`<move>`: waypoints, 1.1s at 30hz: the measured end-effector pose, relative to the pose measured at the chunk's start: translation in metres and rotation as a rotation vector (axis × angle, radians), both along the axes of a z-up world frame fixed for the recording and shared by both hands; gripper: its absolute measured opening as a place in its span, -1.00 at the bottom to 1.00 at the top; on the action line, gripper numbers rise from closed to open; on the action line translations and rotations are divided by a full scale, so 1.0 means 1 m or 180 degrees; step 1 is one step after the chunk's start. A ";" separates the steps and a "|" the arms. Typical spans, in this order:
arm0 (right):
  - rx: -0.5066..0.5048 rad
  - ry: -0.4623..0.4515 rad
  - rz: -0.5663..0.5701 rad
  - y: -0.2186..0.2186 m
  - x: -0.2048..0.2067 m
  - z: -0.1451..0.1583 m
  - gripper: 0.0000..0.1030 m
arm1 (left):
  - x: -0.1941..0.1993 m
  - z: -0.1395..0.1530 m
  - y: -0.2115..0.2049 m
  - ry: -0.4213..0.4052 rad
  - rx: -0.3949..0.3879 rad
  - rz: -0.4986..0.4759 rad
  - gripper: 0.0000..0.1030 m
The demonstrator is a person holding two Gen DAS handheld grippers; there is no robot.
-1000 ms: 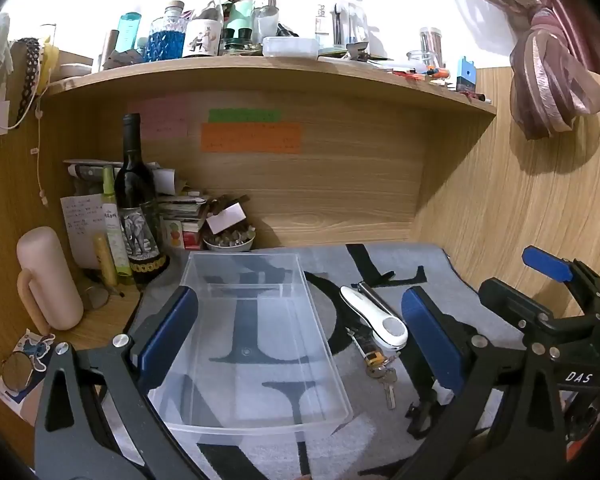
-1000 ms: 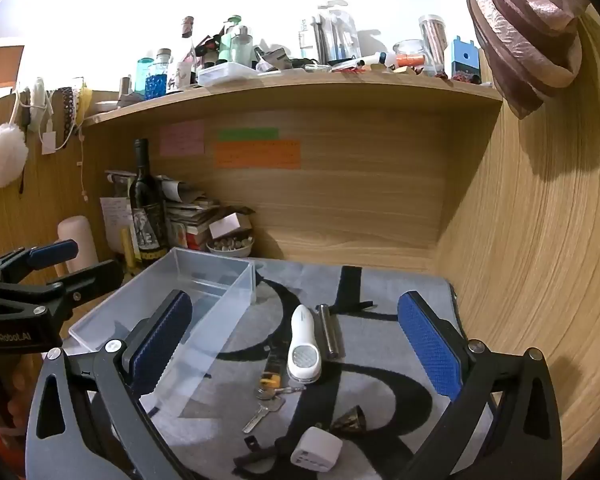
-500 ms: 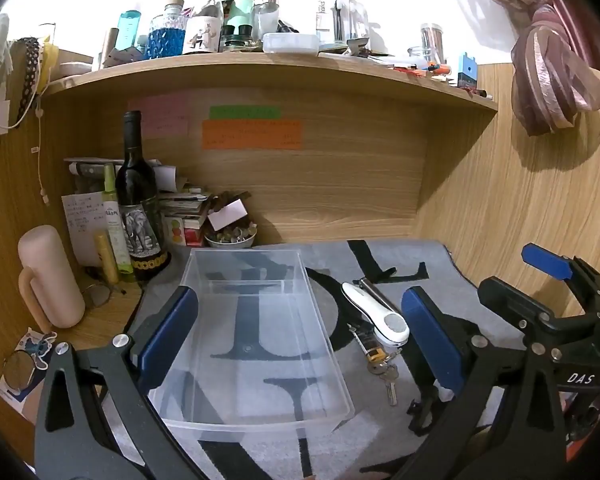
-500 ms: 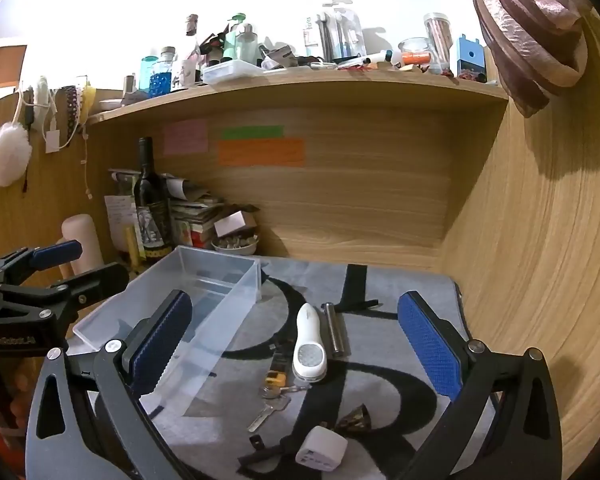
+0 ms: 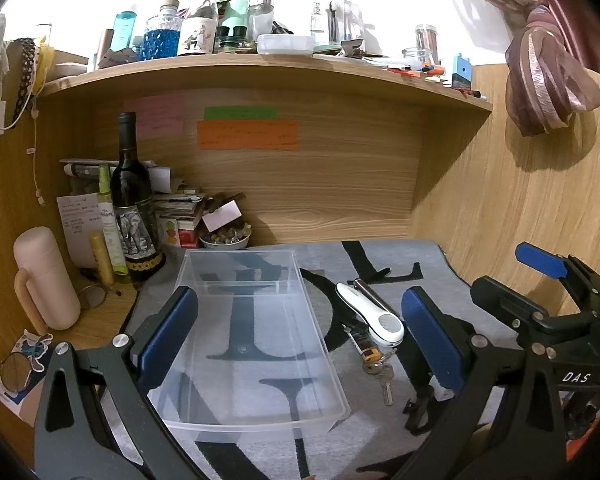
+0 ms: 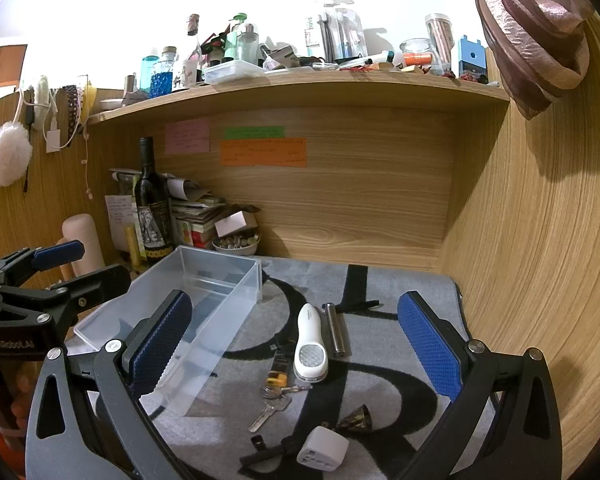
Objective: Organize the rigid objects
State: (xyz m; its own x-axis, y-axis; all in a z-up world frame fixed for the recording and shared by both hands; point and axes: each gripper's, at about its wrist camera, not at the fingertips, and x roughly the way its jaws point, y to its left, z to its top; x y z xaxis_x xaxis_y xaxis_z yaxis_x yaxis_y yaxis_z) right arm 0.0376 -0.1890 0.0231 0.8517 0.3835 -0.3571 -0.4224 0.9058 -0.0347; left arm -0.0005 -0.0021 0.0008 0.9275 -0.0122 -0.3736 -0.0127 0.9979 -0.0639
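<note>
A clear plastic bin [image 5: 256, 332] [image 6: 220, 280] lies empty on the grey mat. To its right lie a white handheld device [image 5: 374, 316] [image 6: 310, 342], a metal cylinder [image 6: 336, 334], keys with a yellow tag [image 5: 378, 368] [image 6: 274, 396], a white charger cube [image 6: 324, 450], a small brass bell [image 6: 356, 418] and a black clip [image 6: 260, 452]. My left gripper [image 5: 296, 332] is open and empty above the bin. My right gripper [image 6: 296, 342] is open and empty above the loose items.
A wine bottle [image 5: 134, 204], a pink flask [image 5: 46, 280], stacked papers and a bowl of stones [image 5: 226, 238] crowd the back left corner. Wooden walls close the back and right. A cluttered shelf [image 5: 260, 64] hangs overhead.
Both grippers have shifted slightly; the right one has moved a little forward toward the loose items. Nothing was grasped or moved on the mat.
</note>
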 end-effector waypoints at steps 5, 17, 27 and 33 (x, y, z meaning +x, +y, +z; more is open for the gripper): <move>0.0000 0.0001 -0.0003 0.000 -0.001 0.000 1.00 | 0.000 0.000 0.000 -0.0003 0.0004 0.0003 1.00; -0.0020 -0.0002 0.0014 0.003 0.001 0.000 1.00 | 0.000 0.001 -0.001 -0.0002 0.0010 -0.0013 1.00; -0.0015 -0.0011 0.0018 0.003 0.001 0.002 1.00 | -0.001 0.002 -0.001 -0.0012 0.0000 -0.0019 1.00; -0.0014 -0.0014 0.0016 0.003 0.001 0.003 1.00 | -0.001 0.002 -0.003 -0.0012 0.0002 -0.0015 1.00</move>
State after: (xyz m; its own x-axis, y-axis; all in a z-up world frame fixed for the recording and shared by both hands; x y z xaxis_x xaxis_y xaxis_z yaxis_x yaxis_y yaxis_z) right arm 0.0383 -0.1857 0.0257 0.8513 0.3863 -0.3551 -0.4269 0.9034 -0.0406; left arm -0.0014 -0.0049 0.0025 0.9289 -0.0161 -0.3700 -0.0078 0.9980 -0.0632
